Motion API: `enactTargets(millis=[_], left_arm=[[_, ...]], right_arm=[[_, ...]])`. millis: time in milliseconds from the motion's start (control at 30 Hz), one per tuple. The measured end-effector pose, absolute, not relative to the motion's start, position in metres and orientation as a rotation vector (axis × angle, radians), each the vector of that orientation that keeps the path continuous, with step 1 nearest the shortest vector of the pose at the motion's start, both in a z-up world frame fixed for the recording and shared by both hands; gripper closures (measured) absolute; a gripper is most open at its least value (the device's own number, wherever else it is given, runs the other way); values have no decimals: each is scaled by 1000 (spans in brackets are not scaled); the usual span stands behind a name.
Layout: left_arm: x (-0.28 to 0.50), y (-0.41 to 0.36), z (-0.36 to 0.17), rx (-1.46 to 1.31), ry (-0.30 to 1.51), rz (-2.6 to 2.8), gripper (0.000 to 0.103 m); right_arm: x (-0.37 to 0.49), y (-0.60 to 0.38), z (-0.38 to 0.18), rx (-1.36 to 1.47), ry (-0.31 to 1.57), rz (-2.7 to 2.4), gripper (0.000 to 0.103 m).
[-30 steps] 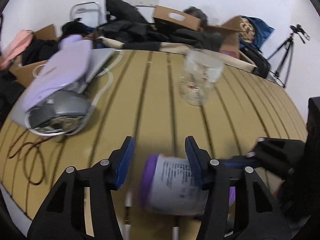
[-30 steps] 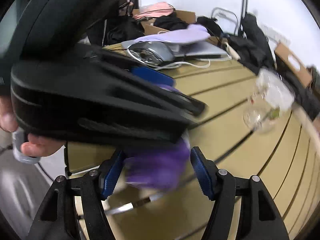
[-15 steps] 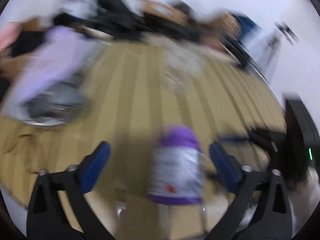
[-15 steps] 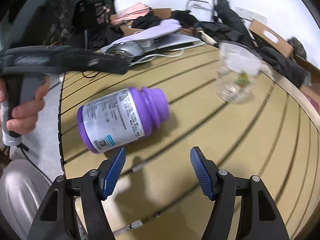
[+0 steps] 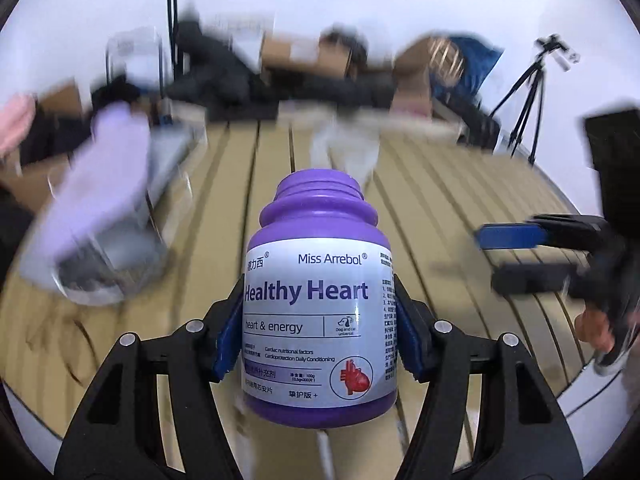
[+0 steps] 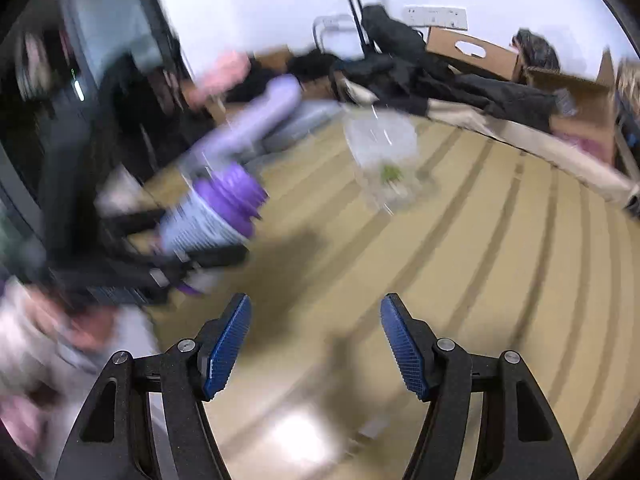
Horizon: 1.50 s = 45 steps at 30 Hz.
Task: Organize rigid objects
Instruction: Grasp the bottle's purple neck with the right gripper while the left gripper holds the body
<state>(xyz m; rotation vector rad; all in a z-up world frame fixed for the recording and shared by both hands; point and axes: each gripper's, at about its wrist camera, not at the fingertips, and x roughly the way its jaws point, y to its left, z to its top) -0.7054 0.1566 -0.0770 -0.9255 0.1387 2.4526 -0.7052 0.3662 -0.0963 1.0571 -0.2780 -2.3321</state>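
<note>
My left gripper (image 5: 318,336) is shut on a purple "Healthy Heart" supplement bottle (image 5: 318,320) with a white label and no cap, held upright above the tan slatted table (image 5: 440,208). The bottle also shows in the right wrist view (image 6: 212,216), blurred, held in the left gripper at the left. My right gripper (image 6: 316,344) is open and empty over the table, and it shows at the right of the left wrist view (image 5: 532,256). A clear glass jar (image 6: 382,164) stands further back on the table.
A lilac item (image 5: 104,176) lies on a grey device and laptop at the table's left. Cardboard boxes (image 6: 472,50) and dark clothes (image 6: 404,64) lie behind the table. A tripod (image 5: 528,92) stands at the far right. A black object (image 5: 616,164) is at the right edge.
The bottle lay on its side on the table. My left gripper has closed on it and lifted it upright. My right gripper has let it go and pulled back.
</note>
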Motion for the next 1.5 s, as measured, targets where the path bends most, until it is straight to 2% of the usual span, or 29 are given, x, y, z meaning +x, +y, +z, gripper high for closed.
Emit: enactTargets(millis=[100,133,300,333,367,400,467,533,567,600,633,867,1100,1200,1367,1500], left_arm=[[-697,146,-54,-777,113,2441,43],[-693,143,-50,-735,120,2440,43],[-690,152,-36,-613,230,2398,43],[-693,151,-36,-618,229,2404,43],[-698,151,-37,-633,223,2429,42],[-700,149,-39,-648,218,2437,36],[-707,144,-41,-680,202,2437,21],[-716,137,-45,-680,169,2399,24],[-720,135,-49,-679,123,2357,39],[-721,136,-53,-683,106,2351,43],[-720,138,-58,-662,123,2384,43],[-747,143,-76,-674,99,2428,43],[-796,146,-53,-624,87,2513,43],[-818,146,-55,-658,83,2543,43],[-832,147,-75,-736,92,2549,43],[-807,152,-96,-762,107,2500,43]], right_arm=[[-730,363,-76,994,-566,-2128,21],[-738,356,-72,988,-619,-2047,21],[-767,318,-62,1011,-704,-1870,21],[-774,311,-64,1030,-727,-1842,23],[-777,306,-65,1041,-729,-1841,35],[-780,302,-63,1044,-701,-1877,36],[-775,288,-54,1029,-508,-2032,36],[-758,264,-40,929,-149,-2213,36],[-753,256,-38,889,-31,-2251,36],[-747,244,-37,852,115,-2301,36],[-746,235,-38,839,216,-2334,36],[-780,235,-59,890,275,-2274,35],[-826,231,-34,823,377,-2263,35],[-851,229,-34,817,365,-2252,35],[-877,225,-57,862,346,-2218,35],[-869,229,-81,996,319,-2164,35]])
